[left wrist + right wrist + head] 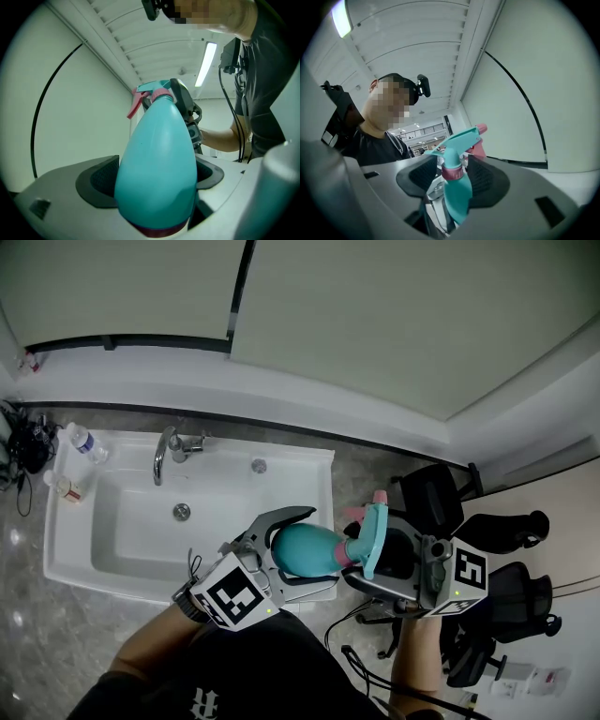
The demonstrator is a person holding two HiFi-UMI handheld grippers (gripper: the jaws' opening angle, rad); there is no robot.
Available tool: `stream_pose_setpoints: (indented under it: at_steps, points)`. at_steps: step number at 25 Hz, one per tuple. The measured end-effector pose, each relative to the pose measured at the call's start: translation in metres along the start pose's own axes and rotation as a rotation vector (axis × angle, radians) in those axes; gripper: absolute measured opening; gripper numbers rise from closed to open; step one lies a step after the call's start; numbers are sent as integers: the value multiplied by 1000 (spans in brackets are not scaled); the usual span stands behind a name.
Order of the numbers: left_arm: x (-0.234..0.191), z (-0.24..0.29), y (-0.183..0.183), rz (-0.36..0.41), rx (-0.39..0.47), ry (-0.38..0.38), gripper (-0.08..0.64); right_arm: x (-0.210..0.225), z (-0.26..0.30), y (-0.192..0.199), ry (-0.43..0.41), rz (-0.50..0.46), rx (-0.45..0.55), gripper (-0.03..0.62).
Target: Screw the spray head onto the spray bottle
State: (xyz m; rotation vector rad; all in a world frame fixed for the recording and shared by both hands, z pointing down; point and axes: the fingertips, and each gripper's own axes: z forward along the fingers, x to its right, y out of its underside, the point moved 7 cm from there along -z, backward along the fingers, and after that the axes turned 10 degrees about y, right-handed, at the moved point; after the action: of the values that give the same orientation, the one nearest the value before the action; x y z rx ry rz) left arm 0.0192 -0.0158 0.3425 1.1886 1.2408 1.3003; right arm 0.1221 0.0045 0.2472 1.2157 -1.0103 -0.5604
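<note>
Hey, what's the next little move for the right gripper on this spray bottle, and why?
Probably close the right gripper onto the pink collar and give it a tightening turn. Its pads flank the collar with slim gaps, not pressing, while the left gripper clamps the spray bottle. Whether the spray head is fully seated cannot be told.

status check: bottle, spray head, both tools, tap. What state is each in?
spray bottle: lying level, clamped round its body.
spray head: on the bottle's neck; can't tell whether it is screwed fully home.
left tool: shut on the spray bottle.
right tool: open, jaws either side of the spray head's base, pads seemingly not pressing.
faucet: off, no water running.
</note>
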Motion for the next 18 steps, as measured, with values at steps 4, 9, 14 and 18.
stream_pose_setpoints:
  at_steps: [4, 9, 14, 18]
  points:
    - [-2, 1, -3, 7, -8, -19, 442, -3, 1, -6, 25, -69, 59, 137]
    - [-6, 3, -5, -24, 7, -39, 440, -11, -2, -8, 163, -247, 96, 137]
    - [-7, 7, -6, -50, -36, -16, 439, -15, -2, -15, 196, -300, 110, 135]
    - [-7, 6, -9, -24, -61, -36, 439, -15, -2, -16, 232, -310, 102, 135]
